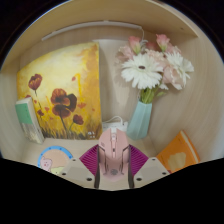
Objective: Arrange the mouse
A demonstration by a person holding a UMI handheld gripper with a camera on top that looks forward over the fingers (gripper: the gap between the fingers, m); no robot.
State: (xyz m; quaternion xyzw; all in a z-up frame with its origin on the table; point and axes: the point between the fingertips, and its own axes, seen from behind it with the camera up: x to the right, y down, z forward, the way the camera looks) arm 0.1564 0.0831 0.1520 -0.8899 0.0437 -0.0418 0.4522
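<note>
A pale pink computer mouse (114, 152) with a scroll wheel on its centre line lies lengthwise between the tool's (114, 172) two fingers, nose pointing away, its sides meeting the magenta pads.

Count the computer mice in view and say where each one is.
1. A pink mouse sits between the fingers of the tongs, in front of the blue vase of flowers. No other shows, though one could be hidden.

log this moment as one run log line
tongs: shut on pink computer mouse | beyond: light blue vase of pink and white flowers, yellow poppy painting | surface: pale tabletop
</note>
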